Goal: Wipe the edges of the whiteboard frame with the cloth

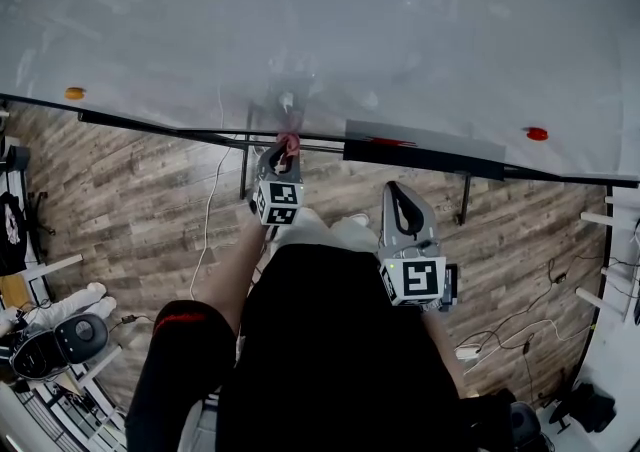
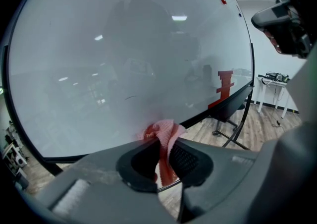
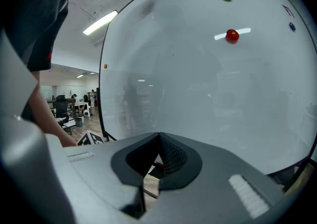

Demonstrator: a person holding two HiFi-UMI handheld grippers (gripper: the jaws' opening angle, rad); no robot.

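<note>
A large whiteboard with a thin black frame fills the top of the head view. My left gripper is shut on a pink cloth and presses it against the board's bottom edge. In the left gripper view the pink cloth bunches between the jaws against the frame. My right gripper hangs lower and to the right, away from the board, shut on nothing. Its jaws meet in the right gripper view in front of the whiteboard.
A black marker tray with a red item sits on the bottom edge right of the cloth. Orange and red magnets stick to the board. Board stand legs, cables and a chair are on the wooden floor.
</note>
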